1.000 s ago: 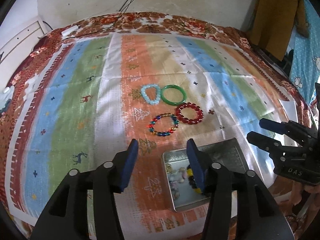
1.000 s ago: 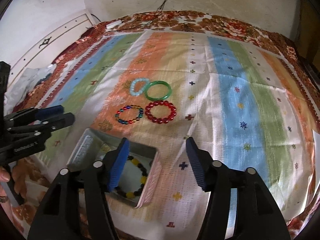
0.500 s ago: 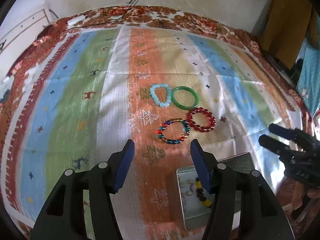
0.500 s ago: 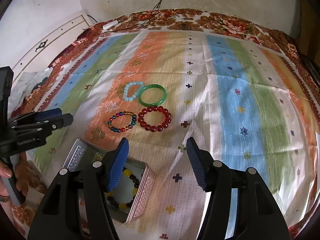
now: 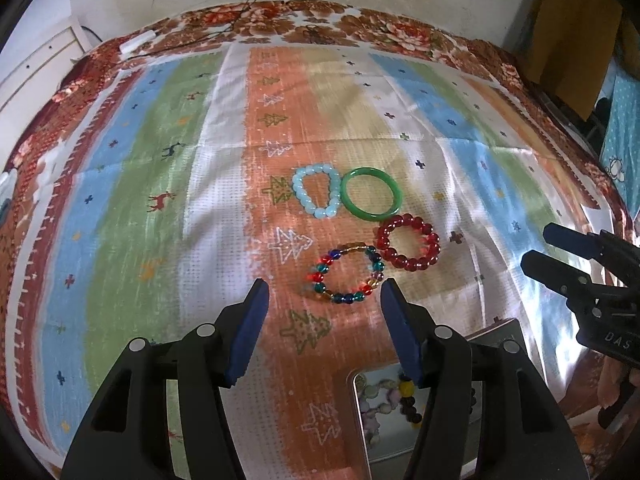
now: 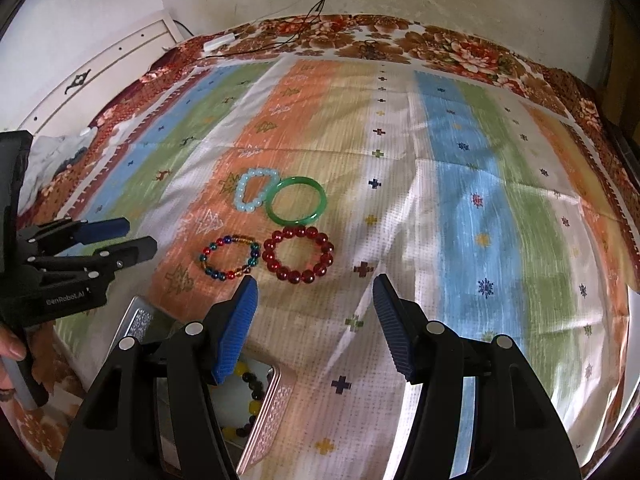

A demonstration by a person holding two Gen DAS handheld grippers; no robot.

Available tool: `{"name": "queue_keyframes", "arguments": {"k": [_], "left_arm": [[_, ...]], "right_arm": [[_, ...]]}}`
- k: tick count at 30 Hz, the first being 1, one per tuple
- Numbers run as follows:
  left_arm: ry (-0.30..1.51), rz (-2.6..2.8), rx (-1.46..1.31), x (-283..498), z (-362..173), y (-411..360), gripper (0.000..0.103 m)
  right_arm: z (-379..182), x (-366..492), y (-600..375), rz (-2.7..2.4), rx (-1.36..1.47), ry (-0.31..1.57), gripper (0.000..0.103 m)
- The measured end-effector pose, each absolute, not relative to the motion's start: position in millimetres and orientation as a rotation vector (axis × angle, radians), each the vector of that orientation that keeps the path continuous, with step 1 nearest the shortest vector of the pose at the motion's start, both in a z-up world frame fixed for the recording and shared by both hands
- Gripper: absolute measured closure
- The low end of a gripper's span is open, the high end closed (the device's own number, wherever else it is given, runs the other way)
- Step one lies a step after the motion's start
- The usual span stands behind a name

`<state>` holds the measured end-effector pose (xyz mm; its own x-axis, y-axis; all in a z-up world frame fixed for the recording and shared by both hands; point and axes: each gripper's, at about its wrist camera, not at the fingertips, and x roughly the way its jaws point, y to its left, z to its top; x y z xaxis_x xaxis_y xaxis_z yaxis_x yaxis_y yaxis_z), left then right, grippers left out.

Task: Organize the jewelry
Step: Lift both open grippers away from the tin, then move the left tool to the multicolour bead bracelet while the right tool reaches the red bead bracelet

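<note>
Four bracelets lie together on the striped cloth: light blue beads (image 5: 325,212), a green bangle (image 5: 372,215), red beads (image 5: 414,266) and multicoloured beads (image 5: 346,298). My left gripper (image 5: 324,284) hangs open just above and in front of the multicoloured one, nothing between its pads. In the right wrist view the same four show: light blue (image 6: 244,204), green (image 6: 296,221), red (image 6: 298,276), multicoloured (image 6: 224,274). My right gripper (image 6: 315,280) is open and empty, just short of the red beads. An open metal tin (image 5: 356,420) with several bead bracelets inside sits under both grippers.
The tin's patterned side (image 6: 268,420) shows near the cloth's front edge. A floral bedspread (image 5: 320,28) borders the cloth, with a white plug and cables (image 6: 218,42) at the far edge. A white cabinet (image 6: 100,72) stands left, a brown board (image 5: 568,40) right. A person's hand (image 6: 12,348) holds the left gripper.
Both grippers have moved forward over the cloth toward the bracelets. The tin has slid down toward the bottom of both views. Both grippers are still open and empty.
</note>
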<state>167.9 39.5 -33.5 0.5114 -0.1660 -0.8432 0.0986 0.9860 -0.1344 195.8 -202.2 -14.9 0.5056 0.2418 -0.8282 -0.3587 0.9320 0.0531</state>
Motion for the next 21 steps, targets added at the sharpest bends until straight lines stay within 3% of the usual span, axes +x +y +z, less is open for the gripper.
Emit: {"name": "queue_keyframes", "arguments": {"k": [21], "left_arm": [[1.108, -0.183, -0.060, 204, -56, 33, 0.043]], "right_arm": [[-33, 232, -199, 0.335, -0.109, 1.026, 0.043]]}}
